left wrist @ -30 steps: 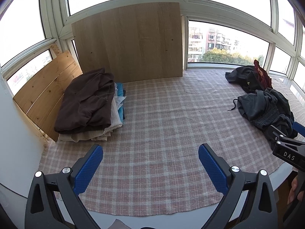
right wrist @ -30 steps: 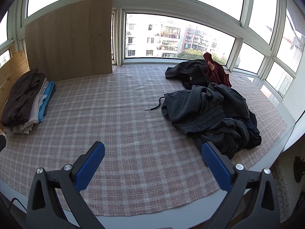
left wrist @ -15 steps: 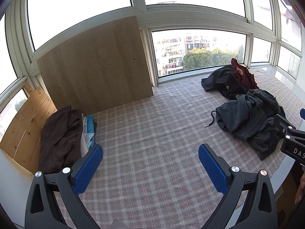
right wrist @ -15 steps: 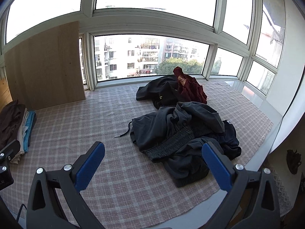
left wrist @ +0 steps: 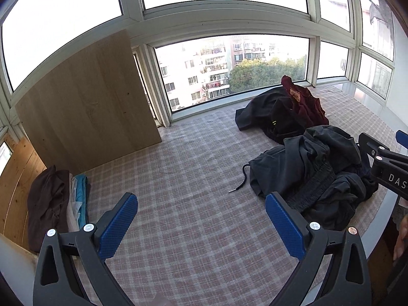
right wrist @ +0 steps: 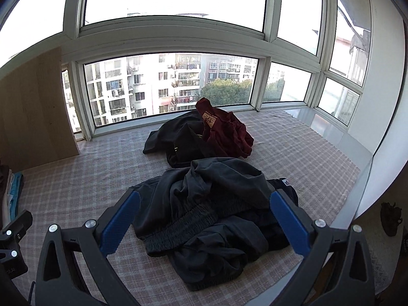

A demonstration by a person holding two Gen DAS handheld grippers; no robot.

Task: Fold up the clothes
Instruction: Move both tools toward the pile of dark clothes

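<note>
left gripper (left wrist: 201, 219): mine, jaws wide, holding nothing, over bare plaid cloth (left wrist: 193, 178).
right gripper (right wrist: 201, 216): jaws wide, holding nothing, black crumpled garment (right wrist: 214, 204) directly ahead between the fingers.
rest of pile: black top (right wrist: 178, 140) and maroon garment (right wrist: 227, 132) farther ahead, touching each other.
folded stack (left wrist: 56, 204): far to my left, against the wood panel (left wrist: 84, 107).
risk 1: layers are bunched, so a pinch may catch two at once and drag the heap.
risk 2: loose drawcord (left wrist: 241, 181) can snag a finger.
risk 3: garment lies near the right table edge and may slide off if pulled that way.
writing: "DAS" on the right gripper body in the left view; maroon patch print unreadable.
</note>
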